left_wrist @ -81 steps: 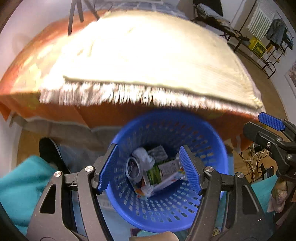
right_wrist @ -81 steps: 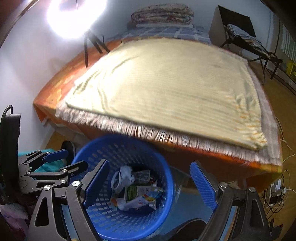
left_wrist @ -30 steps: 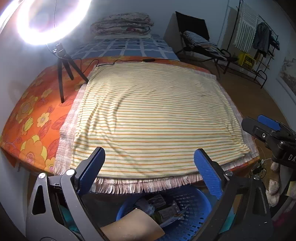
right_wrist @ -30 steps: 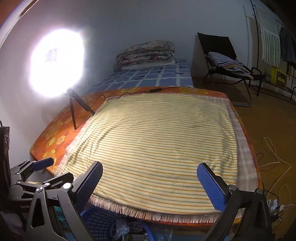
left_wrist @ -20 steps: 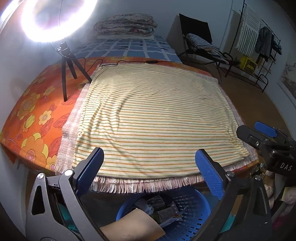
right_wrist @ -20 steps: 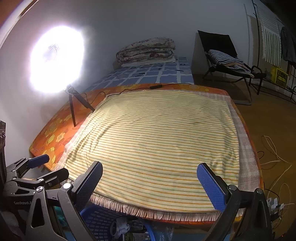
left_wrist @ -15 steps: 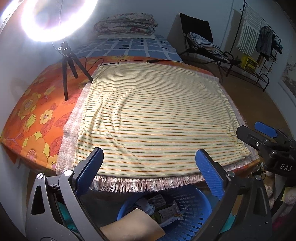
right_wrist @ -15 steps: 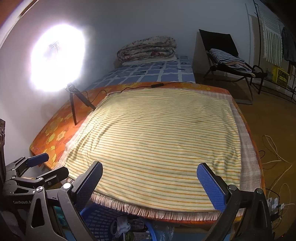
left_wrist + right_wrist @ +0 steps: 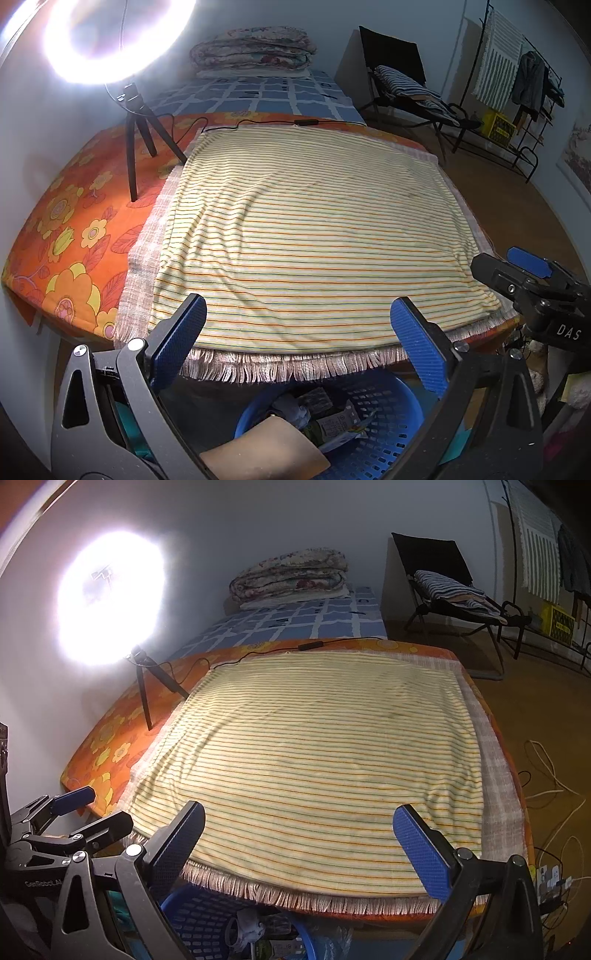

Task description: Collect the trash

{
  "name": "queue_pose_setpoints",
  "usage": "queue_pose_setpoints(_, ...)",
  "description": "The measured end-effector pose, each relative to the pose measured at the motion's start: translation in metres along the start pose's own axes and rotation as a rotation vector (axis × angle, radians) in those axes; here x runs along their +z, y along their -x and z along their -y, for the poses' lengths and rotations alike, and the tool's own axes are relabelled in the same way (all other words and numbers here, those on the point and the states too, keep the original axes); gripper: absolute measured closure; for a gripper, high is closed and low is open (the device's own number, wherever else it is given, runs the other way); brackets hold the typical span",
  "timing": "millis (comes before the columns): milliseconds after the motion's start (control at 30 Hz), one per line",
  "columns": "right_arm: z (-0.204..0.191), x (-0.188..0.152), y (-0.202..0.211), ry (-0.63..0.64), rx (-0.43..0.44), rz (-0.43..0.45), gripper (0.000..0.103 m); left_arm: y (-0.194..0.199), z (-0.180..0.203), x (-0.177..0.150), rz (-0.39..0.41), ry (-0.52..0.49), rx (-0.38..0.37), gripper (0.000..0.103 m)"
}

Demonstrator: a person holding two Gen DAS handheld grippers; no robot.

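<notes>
the trash (image 9: 334,424) lies in the blue basket (image 9: 384,443), on the floor just below the fringed foot of the bed (image 9: 317,236): crumpled white paper, a green-and-white carton and wrappers, heaped loosely. it sits below and between the fingers of the left claw (image 9: 295,321), which is the nearer one; the right claw (image 9: 299,830) looks over the bed with only the basket's rim low in its view. both claws are spread wide and hold nothing. no loose litter shows on the striped blanket (image 9: 317,760), so collecting looks about done; any further piece would lie ahead, not below.
</notes>
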State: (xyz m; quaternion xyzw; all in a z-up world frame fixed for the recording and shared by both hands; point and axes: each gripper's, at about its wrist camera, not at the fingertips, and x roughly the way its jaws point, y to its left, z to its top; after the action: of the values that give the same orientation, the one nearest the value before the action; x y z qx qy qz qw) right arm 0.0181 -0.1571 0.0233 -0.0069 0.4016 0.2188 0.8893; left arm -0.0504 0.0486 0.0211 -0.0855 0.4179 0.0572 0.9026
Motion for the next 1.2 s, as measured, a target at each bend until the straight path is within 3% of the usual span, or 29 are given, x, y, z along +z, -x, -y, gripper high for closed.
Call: queue_pose_setpoints(1200,0.0008,-0.0071,-0.0074,-0.033,0.016,-0.043,0.0,0.0,-0.003,0.0023,-0.005,-0.002,0.015,0.001)
